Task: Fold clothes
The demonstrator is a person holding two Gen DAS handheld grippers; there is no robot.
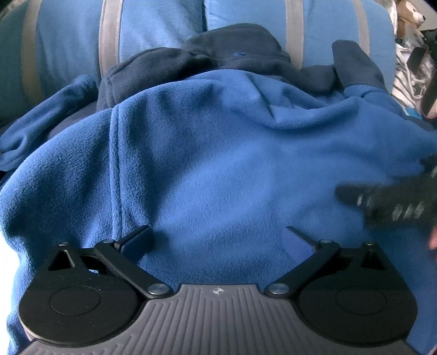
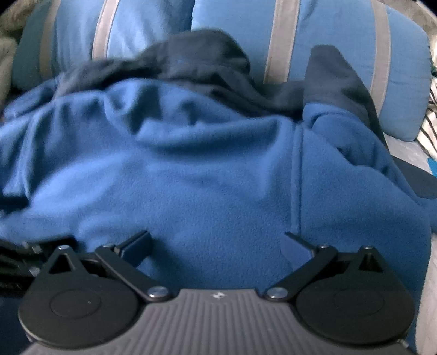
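Hovering with jaws spread and empty over the blue fleece (image 1: 218, 163), the left gripper (image 1: 218, 240) and right gripper (image 2: 218, 243) seem ready to pinch its lower hem for a first fold.

Two light-blue cushions (image 2: 327, 68) w/ grey stripes stand upright at the back. Striped black-and-white fabric (image 1: 407, 79) piled at right, soft toy (image 1: 412, 16) above it. Dim, cool light throughout.

fleece (image 1: 218, 163): royal blue, navy trim | cushions (image 1: 164, 24): light blue, grey stripes
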